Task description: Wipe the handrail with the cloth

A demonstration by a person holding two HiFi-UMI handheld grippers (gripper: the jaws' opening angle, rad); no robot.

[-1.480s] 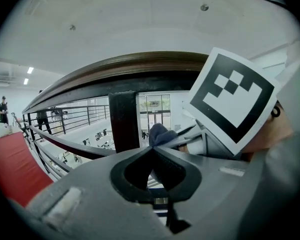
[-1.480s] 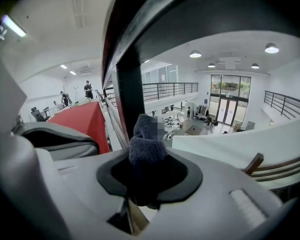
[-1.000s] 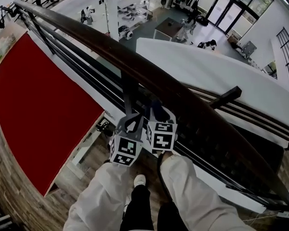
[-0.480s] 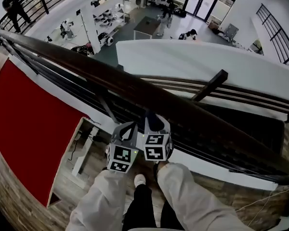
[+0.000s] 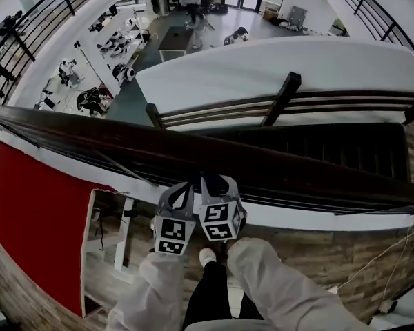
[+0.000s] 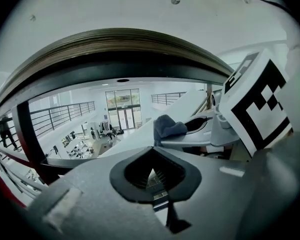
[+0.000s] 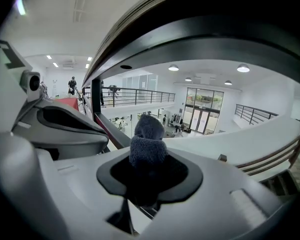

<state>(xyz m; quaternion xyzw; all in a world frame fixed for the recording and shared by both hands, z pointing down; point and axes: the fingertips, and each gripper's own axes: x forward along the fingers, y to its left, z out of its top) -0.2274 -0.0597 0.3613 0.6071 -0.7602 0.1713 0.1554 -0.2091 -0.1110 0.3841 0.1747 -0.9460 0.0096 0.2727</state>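
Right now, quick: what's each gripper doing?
Left gripper: jaws shut, nothing between them.
Right gripper: jaws shut on the cloth.

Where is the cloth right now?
In the right gripper view, the cloth is pinched in the right tongs, below the handrail, with the left tongs beside it.

seen from above your head: your left gripper (image 5: 181, 192) and right gripper (image 5: 212, 185) sit side by side at lower centre, marker cubes facing the camera, tips pointing up at the dark handrail (image 5: 317, 167) that crosses the frame from left edge to right. a dark cloth (image 5: 210, 181) shows at the right gripper's tip. your pale trouser legs (image 5: 276, 281) and one white shoe (image 5: 207, 256) fill the bottom edge; a red panel (image 5: 27, 212) lies lower left.
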